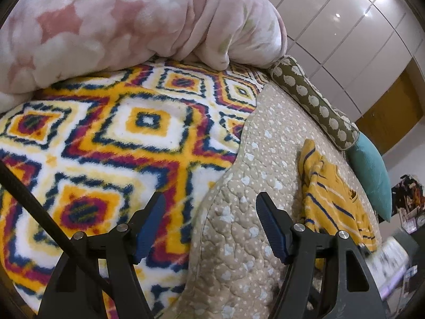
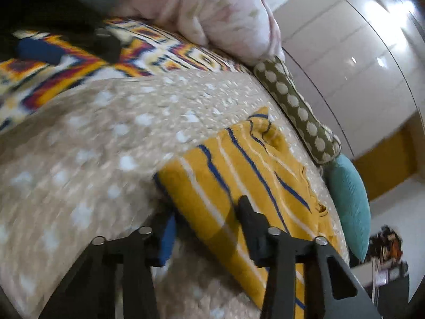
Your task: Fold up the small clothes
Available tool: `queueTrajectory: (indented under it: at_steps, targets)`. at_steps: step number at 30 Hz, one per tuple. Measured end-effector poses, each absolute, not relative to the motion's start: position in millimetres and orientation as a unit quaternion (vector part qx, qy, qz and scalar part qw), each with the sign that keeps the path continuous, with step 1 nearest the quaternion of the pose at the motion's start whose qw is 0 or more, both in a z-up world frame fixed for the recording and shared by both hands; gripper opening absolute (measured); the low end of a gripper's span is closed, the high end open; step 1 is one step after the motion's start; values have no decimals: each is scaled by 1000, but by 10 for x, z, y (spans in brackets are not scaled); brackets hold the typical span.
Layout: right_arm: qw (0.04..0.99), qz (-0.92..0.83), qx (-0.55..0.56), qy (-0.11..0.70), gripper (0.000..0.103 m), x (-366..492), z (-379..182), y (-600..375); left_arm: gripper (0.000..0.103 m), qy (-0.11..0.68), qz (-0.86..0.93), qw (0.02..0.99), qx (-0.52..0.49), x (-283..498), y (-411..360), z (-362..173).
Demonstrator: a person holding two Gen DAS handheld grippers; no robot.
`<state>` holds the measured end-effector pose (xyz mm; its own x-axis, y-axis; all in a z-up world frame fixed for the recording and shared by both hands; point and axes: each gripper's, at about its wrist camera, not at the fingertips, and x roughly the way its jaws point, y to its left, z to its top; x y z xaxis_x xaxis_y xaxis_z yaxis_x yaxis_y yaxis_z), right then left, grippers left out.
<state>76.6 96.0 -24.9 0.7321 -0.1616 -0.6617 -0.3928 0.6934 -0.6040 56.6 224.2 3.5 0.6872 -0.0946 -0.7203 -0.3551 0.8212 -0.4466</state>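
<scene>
A small yellow garment (image 2: pixel 239 170) with blue and white stripes lies on the beige quilted bedspread (image 2: pixel 106 138). My right gripper (image 2: pixel 204 212) is open just over its near left corner; the right finger sits over the cloth and the left finger at its edge. The view is blurred. In the left wrist view the same garment (image 1: pixel 329 191) lies rumpled at the right. My left gripper (image 1: pixel 209 202) is open and empty above the seam between the bedspread (image 1: pixel 265 146) and the patterned blanket (image 1: pixel 119 133). The left gripper also shows, blurred, in the right wrist view (image 2: pixel 66 47).
A pink floral duvet (image 1: pixel 119 18) is heaped at the back. An olive spotted bolster (image 1: pixel 313 101) and a teal cushion (image 1: pixel 372 175) line the bed's right edge. White wardrobe doors (image 1: pixel 358 40) stand beyond. Clutter sits on the floor at the right (image 1: pixel 406 199).
</scene>
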Motion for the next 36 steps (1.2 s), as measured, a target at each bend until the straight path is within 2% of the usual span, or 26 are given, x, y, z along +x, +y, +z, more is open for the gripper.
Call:
queueTrajectory:
  at_steps: [1,3,6,11,14,18,21,26,28,36]
  targets:
    - [848,60,-383,362,41,851,-282,970,69,389,75,871,-290,565,2242,33]
    - [851,57,-374,364,27,937,-309,997,70,384,76,873,-290,555,2238,46]
    - [859,63,-349,369,17,942,-227,970,72,380,77,877,-285,551,2228,62]
    - [911,57,-182,365,15,1015,416,347,72,374,72,886,-265,563,2116,101]
    - [933,29,-74,350,15,999,870,-346,72,380,68,889,-247,582,2006,86]
    - [942,-32,27,332,15,759,1138,-1386,72,383,53,893,-229,593,1831,89]
    - [930,-94,96,341,15,487,1008,-2234,73,387,32,896,-214,591,1646,73]
    - [879,-133,219,403,15,189,247,-3212,73,411,-18,895,-173,614,1145,35]
    - [873,-106,259,400,16,120,109,-3332,73,424,-46,890,-165,626,911,48]
    - [882,-51,256,392,17,80,67,-3348,79,444,-150,876,-110,639,-69,241]
